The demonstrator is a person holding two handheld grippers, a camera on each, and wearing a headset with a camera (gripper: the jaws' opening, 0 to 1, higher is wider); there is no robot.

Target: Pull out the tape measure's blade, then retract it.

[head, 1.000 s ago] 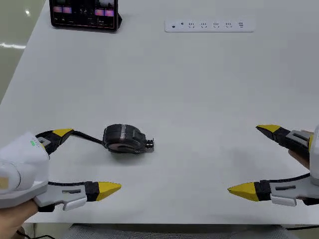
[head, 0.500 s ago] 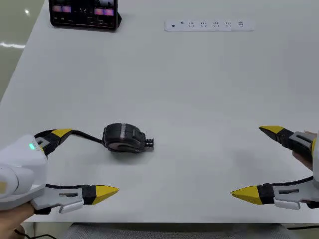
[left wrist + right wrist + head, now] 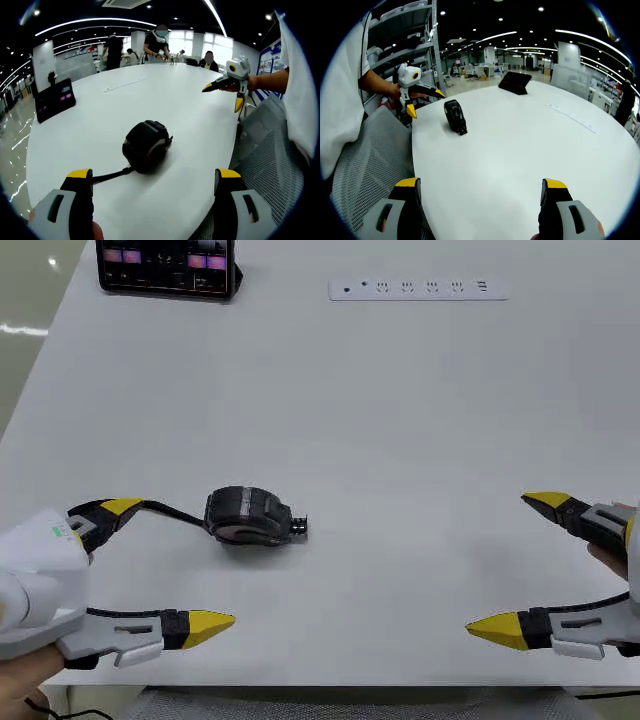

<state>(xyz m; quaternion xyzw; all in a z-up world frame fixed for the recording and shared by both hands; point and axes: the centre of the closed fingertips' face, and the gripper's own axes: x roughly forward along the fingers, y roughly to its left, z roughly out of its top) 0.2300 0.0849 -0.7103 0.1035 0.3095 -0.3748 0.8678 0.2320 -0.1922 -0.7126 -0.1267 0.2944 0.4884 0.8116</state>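
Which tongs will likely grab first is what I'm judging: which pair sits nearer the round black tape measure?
Left. The left tongs are open just beside the round black tape measure, which lies a little ahead of their tips. The right tongs, also open, are far off across the white table.

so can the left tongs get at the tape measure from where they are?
Probably yes. The left tongs are open, and the tape measure lies just ahead of them on the table with nothing between. Its black strap trails back toward one jaw tip.
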